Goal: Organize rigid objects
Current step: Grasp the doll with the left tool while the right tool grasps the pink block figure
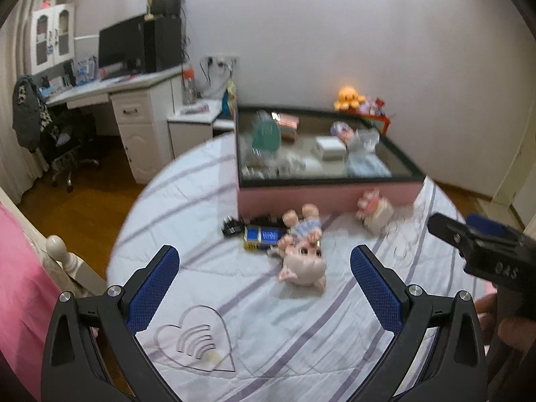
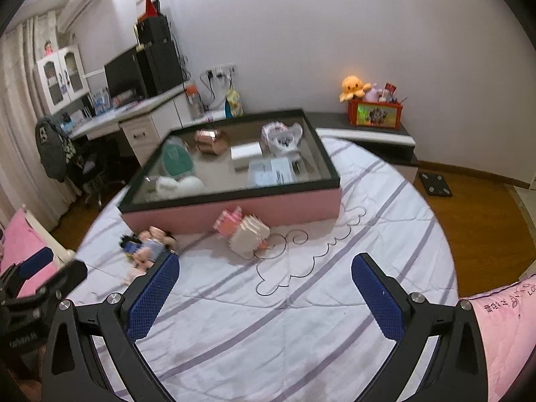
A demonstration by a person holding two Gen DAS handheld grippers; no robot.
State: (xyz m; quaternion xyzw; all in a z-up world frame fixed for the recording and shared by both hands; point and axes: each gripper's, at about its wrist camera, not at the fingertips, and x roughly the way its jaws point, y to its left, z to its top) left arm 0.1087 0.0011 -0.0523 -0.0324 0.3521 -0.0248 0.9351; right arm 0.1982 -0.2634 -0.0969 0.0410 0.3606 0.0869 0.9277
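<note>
A bedroom, and the action sits on a bed (image 1: 207,201) dressed in a pale sheet with lilac stripes and a stitched heart.

The left claw (image 1: 264,288) hovers low over that sheet, jaws spread wide and released, nothing between its blue pads (image 1: 154,291). Dead ahead of it lies a pink pig figurine (image 1: 303,251) on its back, feet pointing at the box. Touching the pig's left side is a blue-and-gold tin (image 1: 263,236), and just behind the tin a small black item (image 1: 232,227), too blurred to name.

Over on the right, the right claw (image 2: 266,296) is likewise opened out, gripping nothing, held level above bare sheet; from the left wrist view its black body pokes in at the right edge, a bit of the person's hand (image 1: 490,321) beneath it. Ahead of it, a pink-and-white block toy (image 2: 243,234) rests tipped against the front wall of the box.

Now the container: a shallow pink box (image 2: 234,207) with a dark rim, sitting on the bed, well beyond both claws. Inside, a teal object (image 2: 176,160) at the left, a copper-coloured faceted case (image 2: 211,142) behind it, a white carton (image 2: 246,154) in the middle, a plastic bag (image 2: 283,135) towards the back and printed papers (image 2: 273,172) near the front.

Further out, a white bench (image 2: 134,114) carries a monitor (image 2: 122,73), and an orange octopus plush (image 2: 353,87) tops a red crate (image 2: 373,115) by the wall.
</note>
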